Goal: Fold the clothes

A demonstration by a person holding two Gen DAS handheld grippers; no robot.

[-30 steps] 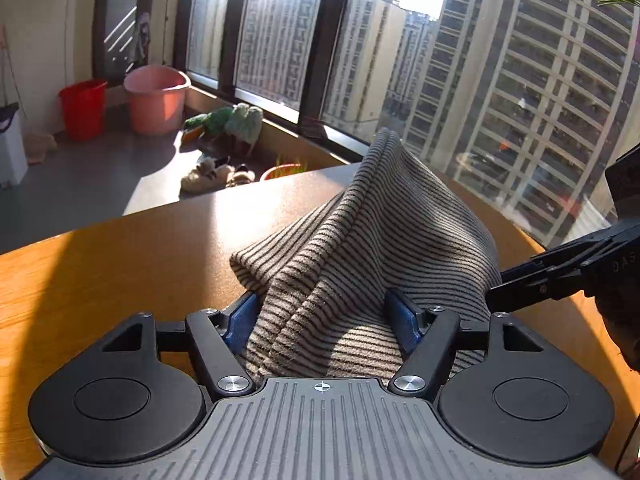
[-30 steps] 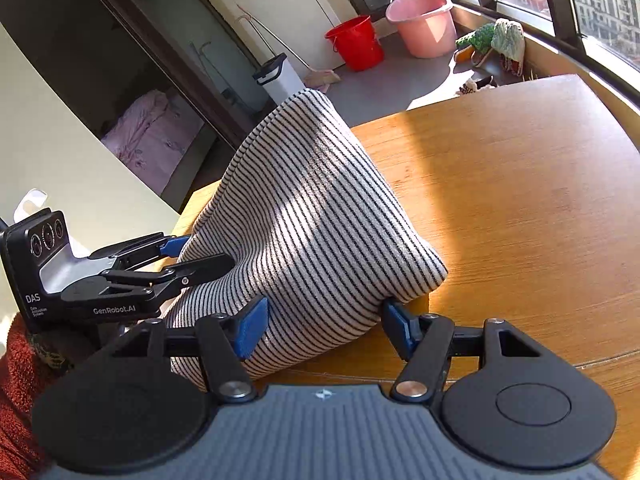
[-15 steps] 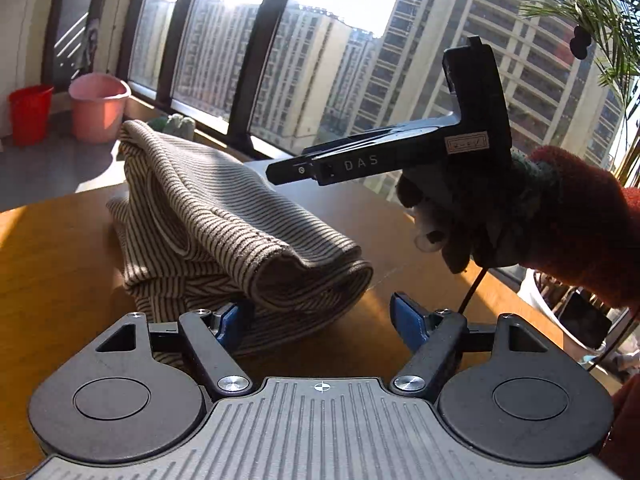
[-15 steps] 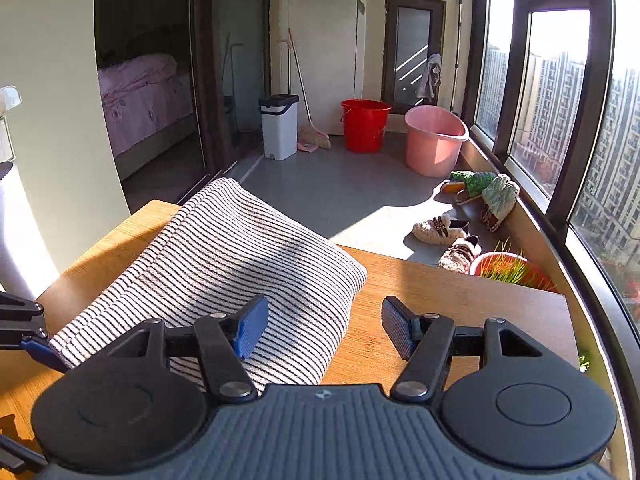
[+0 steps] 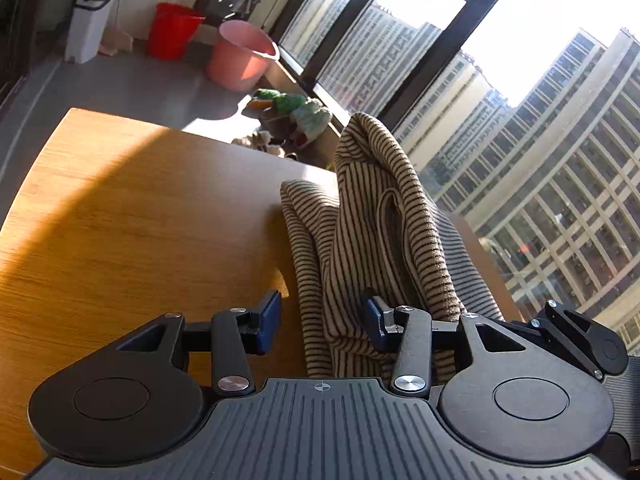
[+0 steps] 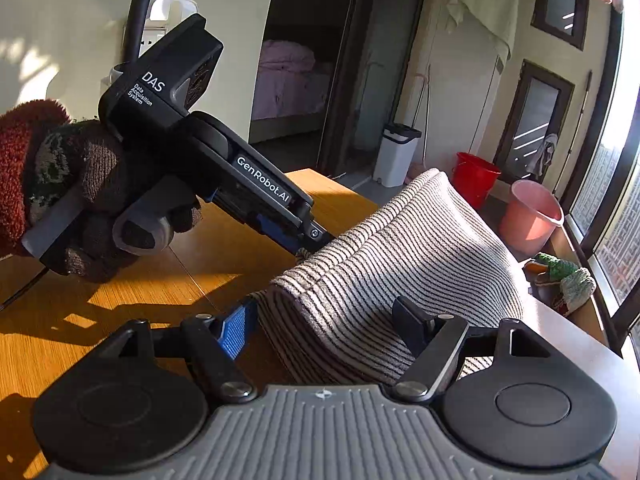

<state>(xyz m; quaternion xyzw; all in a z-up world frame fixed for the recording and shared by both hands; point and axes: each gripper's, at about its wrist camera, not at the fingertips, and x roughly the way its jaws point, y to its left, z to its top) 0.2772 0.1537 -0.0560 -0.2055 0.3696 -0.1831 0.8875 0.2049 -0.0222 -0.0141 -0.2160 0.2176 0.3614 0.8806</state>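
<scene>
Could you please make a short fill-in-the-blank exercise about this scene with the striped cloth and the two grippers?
1. The striped garment lies on a ____ table.
2. Beside the pink bucket stands a ____ bucket.
3. The hand holding the left gripper wears a knitted ____.
4. The jaws of the right gripper stand ____ around the garment's edge.

Missing words: wooden; red; glove; open

"DAS", "GenRobot.AI" — on left gripper (image 6: 308, 246)
</scene>
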